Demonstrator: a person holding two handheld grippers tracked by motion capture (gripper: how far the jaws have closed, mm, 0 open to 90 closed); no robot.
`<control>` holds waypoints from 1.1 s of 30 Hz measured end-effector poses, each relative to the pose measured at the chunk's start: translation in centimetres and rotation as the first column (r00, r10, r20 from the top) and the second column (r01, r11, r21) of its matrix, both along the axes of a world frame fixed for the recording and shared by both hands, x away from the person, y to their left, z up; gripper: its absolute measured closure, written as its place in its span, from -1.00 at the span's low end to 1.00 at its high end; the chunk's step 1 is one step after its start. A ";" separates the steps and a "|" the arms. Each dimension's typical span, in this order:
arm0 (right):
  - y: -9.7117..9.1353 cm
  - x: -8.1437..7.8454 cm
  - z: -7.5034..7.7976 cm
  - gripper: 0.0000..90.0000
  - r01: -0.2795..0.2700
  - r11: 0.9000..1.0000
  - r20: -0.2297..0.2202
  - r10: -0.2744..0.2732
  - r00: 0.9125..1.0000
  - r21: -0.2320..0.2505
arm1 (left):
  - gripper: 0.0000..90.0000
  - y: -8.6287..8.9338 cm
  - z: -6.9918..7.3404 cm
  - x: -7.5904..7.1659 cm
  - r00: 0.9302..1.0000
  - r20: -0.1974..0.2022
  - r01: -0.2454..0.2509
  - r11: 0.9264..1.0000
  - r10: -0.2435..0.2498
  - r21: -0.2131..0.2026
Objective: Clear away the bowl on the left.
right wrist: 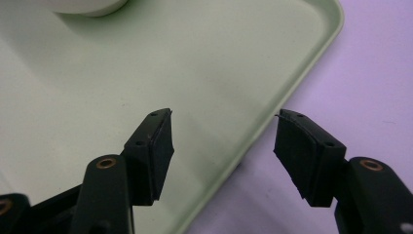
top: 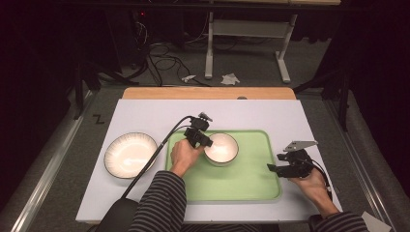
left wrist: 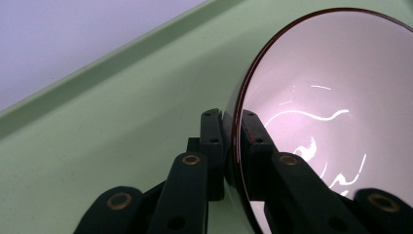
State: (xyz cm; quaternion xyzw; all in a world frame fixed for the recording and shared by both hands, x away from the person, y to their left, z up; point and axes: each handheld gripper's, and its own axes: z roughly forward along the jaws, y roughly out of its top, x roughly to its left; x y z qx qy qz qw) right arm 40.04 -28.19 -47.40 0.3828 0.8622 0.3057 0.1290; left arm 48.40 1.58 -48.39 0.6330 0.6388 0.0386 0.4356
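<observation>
We see a bowl [left wrist: 331, 97] that looks like glazed ceramic, its pale inside glossy enough to throw bright curling highlights, its thin rim dark and shiny. The green tray [left wrist: 122, 107] beneath it reads as smooth plastic with a soft satin sheen, and we find the same dull gloss along its raised edge. The left gripper [left wrist: 233, 129] has matt black pads that look rubbery, on hard black plastic links set with brass-coloured metal rivets. The striped plate [top: 130, 154] shines like glazed ceramic. The white table cover [top: 154, 113] looks matt and smooth; the strip behind it [top: 208, 93] looks like wood.
</observation>
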 end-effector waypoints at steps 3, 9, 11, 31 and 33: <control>0.0 0.0 0.0 -0.10 -0.002 1.000 -0.004 0.002 1.000 0.000 | 0.83 0.1 0.0 0.1 1.000 -0.001 0.006 1.000 -0.006 -0.011; 0.0 0.1 -0.1 -0.10 -0.012 1.000 0.001 0.012 1.000 -0.007 | 0.66 0.3 0.7 -0.2 0.999 0.035 0.021 0.999 -0.020 -0.042; 0.0 0.1 0.0 -0.10 -0.007 1.000 -0.005 0.007 1.000 -0.001 | 0.54 0.4 1.1 -0.3 0.999 0.050 0.020 0.999 -0.017 -0.048; -0.2 0.0 0.0 -0.10 -0.003 1.000 0.001 0.003 1.000 0.005 | 0.08 1.8 3.6 -1.1 0.991 0.131 0.014 0.997 -0.004 -0.082; -0.2 0.1 0.0 -0.10 -0.001 1.000 0.003 0.001 1.000 0.009 | 0.08 2.0 3.9 -1.2 0.991 0.136 0.014 0.997 -0.004 -0.075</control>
